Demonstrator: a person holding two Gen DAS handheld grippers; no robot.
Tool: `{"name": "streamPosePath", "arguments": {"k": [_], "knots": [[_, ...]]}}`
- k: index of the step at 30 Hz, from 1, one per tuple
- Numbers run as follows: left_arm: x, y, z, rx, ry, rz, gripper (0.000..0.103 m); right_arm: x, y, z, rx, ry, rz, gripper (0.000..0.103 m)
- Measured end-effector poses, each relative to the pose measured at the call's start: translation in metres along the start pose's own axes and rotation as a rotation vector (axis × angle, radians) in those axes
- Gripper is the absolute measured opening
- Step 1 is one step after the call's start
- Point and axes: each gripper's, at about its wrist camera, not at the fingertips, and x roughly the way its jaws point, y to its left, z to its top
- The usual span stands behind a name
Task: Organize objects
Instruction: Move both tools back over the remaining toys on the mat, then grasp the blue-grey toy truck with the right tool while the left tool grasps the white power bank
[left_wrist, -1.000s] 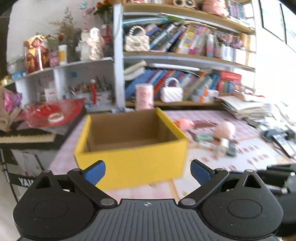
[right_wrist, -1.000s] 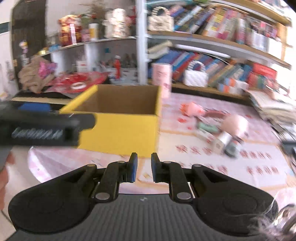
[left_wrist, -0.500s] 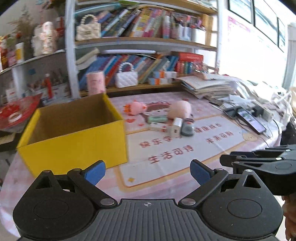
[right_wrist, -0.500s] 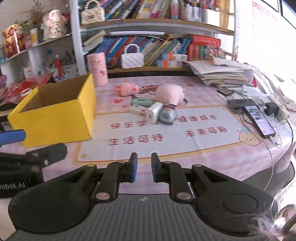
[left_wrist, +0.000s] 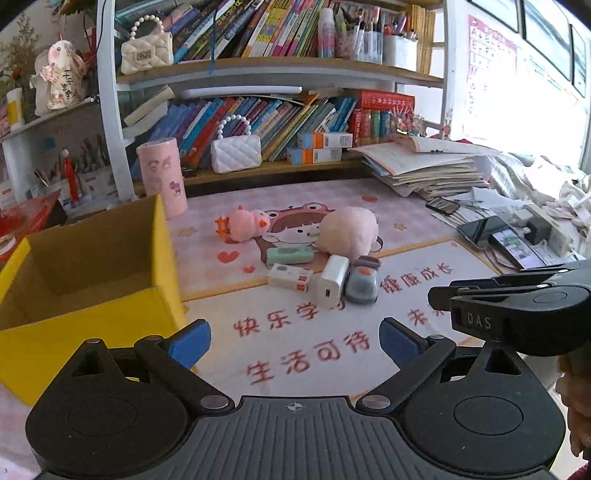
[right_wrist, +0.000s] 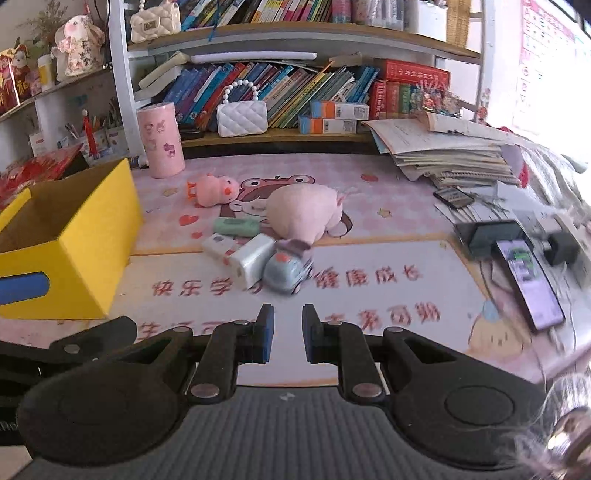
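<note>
On desk, L wrist view: left hand-held gripper (left_wrist: 294, 338) is hovering low over the printed mat (left_wrist: 406, 236), blue pads spread wide, nothing between them. Yellow box (left_wrist: 88, 295) is sitting at left w/ open top, its near corner just beside the left pad. Objs are lying in a cluster mid-mat: pink chick plush (left_wrist: 245, 223) at back, round pink plush (left_wrist: 349, 232) to its right, green case (left_wrist: 290, 255) touching the round plush, white/red pack (left_wrist: 290, 277) in front of the case, white charger (left_wrist: 332, 280) and grey toy car (left_wrist: 363, 282) side by side, touching. Pink cylinder (left_wrist: 162, 181) is standing upright behind box. Right hand-held gripper (left_wrist: 517, 306) is showing at right edge, side-on.

R wrist view: right hand-held gripper (right_wrist: 284, 334) is pointing at the same cluster, pads narrow w/ a small gap, holding nothing. Toy car (right_wrist: 288, 267) and charger (right_wrist: 251, 260) are lying nearest ahead of it, apart from the tips. Yellow box (right_wrist: 74, 240) is sitting far left. Phone (right_wrist: 528, 280) is lying on the desk at right, screen lit, near book stack (right_wrist: 450, 155).
</note>
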Motion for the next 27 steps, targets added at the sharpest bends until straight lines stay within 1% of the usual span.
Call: {"name": "streamPosePath", "arguments": {"k": [5,10,13,14,15,16,18,19,21,22,23,24,27], "knots": [[0.025,-0.014,0.012,-0.026,0.025,0.043,0.099,0.028,-0.025,0.016,-0.028,0.021,0.030,0.016],[0.044,-0.023,0.019,-0.048,0.048,0.095,0.099,0.053,-0.041,0.030,-0.043,0.038,0.075,0.016],[0.052,-0.025,0.022,-0.063,0.065,0.112,0.099,0.065,-0.047,0.036,-0.052,0.048,0.105,0.022],[0.054,-0.025,0.022,-0.069,0.070,0.118,0.099,0.069,-0.048,0.037,-0.055,0.051,0.113,0.025],[0.057,-0.026,0.023,-0.077,0.076,0.127,0.099,0.072,-0.048,0.038,-0.057,0.055,0.121,0.032],[0.059,-0.025,0.023,-0.085,0.081,0.133,0.099,0.076,-0.049,0.040,-0.060,0.061,0.131,0.036],[0.063,-0.024,0.025,-0.101,0.093,0.145,0.099,0.082,-0.049,0.042,-0.067,0.067,0.147,0.050],[0.065,-0.023,0.025,-0.108,0.097,0.152,0.099,0.086,-0.048,0.044,-0.072,0.072,0.156,0.053],[0.068,-0.023,0.026,-0.111,0.109,0.163,0.099,0.093,-0.048,0.045,-0.080,0.077,0.164,0.069],[0.069,-0.024,0.026,-0.112,0.114,0.168,0.099,0.096,-0.047,0.046,-0.085,0.082,0.167,0.073],[0.071,-0.024,0.027,-0.112,0.120,0.173,0.099,0.100,-0.047,0.046,-0.089,0.087,0.170,0.080],[0.072,-0.025,0.027,-0.111,0.124,0.175,0.099,0.105,-0.047,0.047,-0.093,0.095,0.171,0.084],[0.076,-0.028,0.027,-0.098,0.129,0.186,0.099,0.118,-0.047,0.047,-0.103,0.119,0.185,0.087]]}}
